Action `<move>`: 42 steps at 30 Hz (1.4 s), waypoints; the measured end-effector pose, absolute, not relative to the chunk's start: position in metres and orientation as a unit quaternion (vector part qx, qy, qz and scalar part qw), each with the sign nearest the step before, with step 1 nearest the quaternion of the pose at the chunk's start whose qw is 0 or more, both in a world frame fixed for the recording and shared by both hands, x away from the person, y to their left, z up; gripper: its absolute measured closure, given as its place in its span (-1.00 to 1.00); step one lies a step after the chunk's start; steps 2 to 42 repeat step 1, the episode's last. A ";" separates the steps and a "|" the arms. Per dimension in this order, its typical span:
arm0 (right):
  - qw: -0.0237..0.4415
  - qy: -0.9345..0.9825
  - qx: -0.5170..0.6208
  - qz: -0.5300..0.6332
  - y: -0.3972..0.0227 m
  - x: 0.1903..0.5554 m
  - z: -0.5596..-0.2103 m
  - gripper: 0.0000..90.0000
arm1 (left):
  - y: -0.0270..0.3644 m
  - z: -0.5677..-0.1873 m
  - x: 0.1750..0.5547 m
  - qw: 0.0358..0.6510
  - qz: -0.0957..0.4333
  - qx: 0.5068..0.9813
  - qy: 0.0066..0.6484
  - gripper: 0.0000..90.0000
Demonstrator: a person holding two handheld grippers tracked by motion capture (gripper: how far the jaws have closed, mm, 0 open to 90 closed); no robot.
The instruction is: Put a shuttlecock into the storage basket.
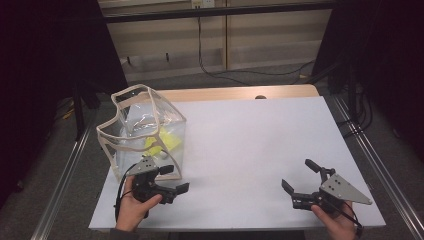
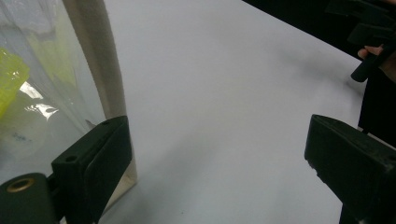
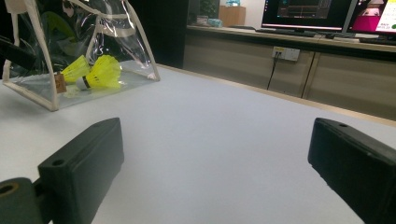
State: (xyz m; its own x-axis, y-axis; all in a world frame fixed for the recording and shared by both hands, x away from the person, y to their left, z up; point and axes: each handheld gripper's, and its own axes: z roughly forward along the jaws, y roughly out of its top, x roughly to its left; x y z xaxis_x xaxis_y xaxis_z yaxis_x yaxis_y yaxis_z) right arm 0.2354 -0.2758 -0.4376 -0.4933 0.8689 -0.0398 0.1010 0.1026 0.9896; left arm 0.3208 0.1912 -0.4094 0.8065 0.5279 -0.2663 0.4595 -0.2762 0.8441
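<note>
A: status?
B: clear bag (image 1: 145, 132) stands on the tabletop (image 1: 250, 145), far left, mouth up. Yellow shuttlecocks (image 3: 95, 71) lie inside on its floor. Left gripper (image 1: 170, 180) sits just beside the bag's near corner, fingers spread, holding nothing. Right gripper (image 1: 299, 176) is well apart at the near right, also spread and empty

A: how does the bag handle?
B: looks light and floppy; the thin clear film is probably slippery and will crumple. The beige trim (image 2: 100, 65) looks stiffer, so I'd grip there, on the corner edge or top rim. Shuttlecocks are feather-light and fragile, so no squeezing through the film
</note>
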 end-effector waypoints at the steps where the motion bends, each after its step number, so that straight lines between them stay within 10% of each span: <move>1: 0.343 0.659 0.367 0.560 -0.275 0.236 -0.438 -0.93 | 0.192 -0.409 0.320 0.516 0.033 0.799 0.307 -0.83; 42: 0.343 0.659 0.367 0.560 -0.275 0.236 -0.438 -0.93 | 0.192 -0.409 0.320 0.516 0.033 0.799 0.307 -0.83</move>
